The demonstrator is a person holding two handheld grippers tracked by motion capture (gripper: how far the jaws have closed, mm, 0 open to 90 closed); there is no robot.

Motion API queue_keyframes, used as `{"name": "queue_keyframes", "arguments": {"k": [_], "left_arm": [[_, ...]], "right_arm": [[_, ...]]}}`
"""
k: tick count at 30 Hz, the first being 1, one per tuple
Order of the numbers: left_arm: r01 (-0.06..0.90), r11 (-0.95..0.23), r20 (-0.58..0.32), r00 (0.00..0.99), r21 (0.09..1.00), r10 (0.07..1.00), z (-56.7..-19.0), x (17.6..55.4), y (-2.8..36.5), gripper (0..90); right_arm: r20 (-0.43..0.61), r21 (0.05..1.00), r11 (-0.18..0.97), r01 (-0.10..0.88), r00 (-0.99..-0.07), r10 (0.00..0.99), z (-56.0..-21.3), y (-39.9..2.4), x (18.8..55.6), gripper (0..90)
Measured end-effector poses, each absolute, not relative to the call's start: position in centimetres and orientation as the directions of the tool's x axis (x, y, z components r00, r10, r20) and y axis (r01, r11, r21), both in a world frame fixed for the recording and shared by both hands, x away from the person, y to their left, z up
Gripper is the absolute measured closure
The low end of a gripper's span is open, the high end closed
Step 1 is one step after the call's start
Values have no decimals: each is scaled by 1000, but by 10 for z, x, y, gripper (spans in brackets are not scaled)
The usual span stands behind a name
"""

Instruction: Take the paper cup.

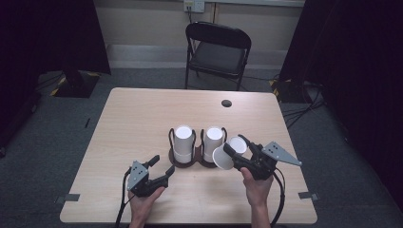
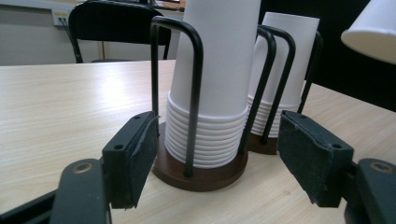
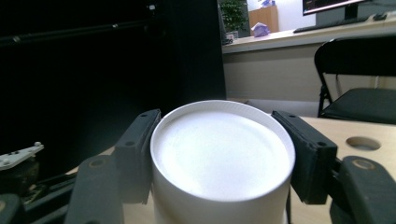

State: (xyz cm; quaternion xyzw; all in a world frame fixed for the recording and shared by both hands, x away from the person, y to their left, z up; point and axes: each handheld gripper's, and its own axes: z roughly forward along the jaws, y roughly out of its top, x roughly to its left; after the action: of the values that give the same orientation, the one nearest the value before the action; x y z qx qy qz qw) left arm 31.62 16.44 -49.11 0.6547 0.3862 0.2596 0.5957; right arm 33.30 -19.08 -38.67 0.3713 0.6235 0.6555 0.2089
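Note:
Two stacks of white paper cups stand upside down in a black wire holder with round brown bases (image 1: 187, 162) at mid-table: the left stack (image 1: 183, 142) and the right stack (image 1: 213, 141). My right gripper (image 1: 236, 144) is shut on a single white cup (image 1: 222, 159), held tilted just right of the right stack. In the right gripper view this cup (image 3: 222, 154) sits between both pads, its bottom toward the camera. My left gripper (image 1: 163, 164) is open, low in front of the left stack (image 2: 215, 70), with nothing between its pads (image 2: 133, 156). The held cup (image 2: 373, 28) shows at upper right.
The wooden table (image 1: 138, 114) has a round cable hole (image 1: 226, 103) at the back right. A black folding chair (image 1: 217, 50) stands beyond the far edge. Dark curtains hang on both sides. Tape marks sit near the front corners.

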Motion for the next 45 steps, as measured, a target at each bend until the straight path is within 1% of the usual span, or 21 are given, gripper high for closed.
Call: {"name": "queue_keyframes", "arguments": {"k": [7, 8, 14, 18, 23, 27, 29, 32, 34, 39, 42, 45], "left_arm": [[193, 10, -126, 598, 981, 791, -489, 316, 157, 297], [197, 1, -125, 616, 980, 777, -489, 317, 154, 294], [193, 8, -132, 639, 981, 758, -487, 317, 148, 280], [192, 19, -142, 652, 981, 745, -486, 317, 145, 300], [190, 23, -147, 669, 982, 729, -486, 318, 137, 278], [161, 29, -137, 717, 987, 683, -488, 319, 131, 272], [158, 19, -129, 726, 987, 675, -489, 320, 128, 274], [149, 34, -134, 741, 988, 658, -489, 319, 127, 297], [142, 47, -138, 749, 989, 648, -488, 319, 124, 345], [126, 54, -132, 764, 990, 632, -486, 319, 117, 399], [114, 65, -130, 768, 991, 627, -485, 319, 114, 414], [116, 76, -138, 780, 990, 610, -485, 320, 111, 408]], "right_arm": [[296, 953, -177, 246, -636, 712, -408, -190, 330, 352], [311, 948, -188, 255, -636, 706, -412, -189, 330, 352], [371, 928, -237, 288, -643, 670, -424, -186, 328, 352], [410, 912, -275, 305, -643, 647, -425, -186, 328, 353], [438, 899, -307, 312, -664, 606, -424, -184, 325, 353], [447, 894, -313, 320, -669, 594, -426, -178, 323, 353], [451, 892, -315, 324, -673, 587, -428, -174, 322, 353], [462, 886, -338, 318, -685, 564, -429, -170, 320, 353], [463, 883, -353, 309, -692, 554, -428, -167, 319, 354], [493, 864, -378, 331, -705, 510, -427, -163, 320, 354], [502, 860, -374, 347, -705, 501, -429, -161, 322, 354], [518, 850, -381, 363, -708, 481, -431, -159, 324, 353]]}}
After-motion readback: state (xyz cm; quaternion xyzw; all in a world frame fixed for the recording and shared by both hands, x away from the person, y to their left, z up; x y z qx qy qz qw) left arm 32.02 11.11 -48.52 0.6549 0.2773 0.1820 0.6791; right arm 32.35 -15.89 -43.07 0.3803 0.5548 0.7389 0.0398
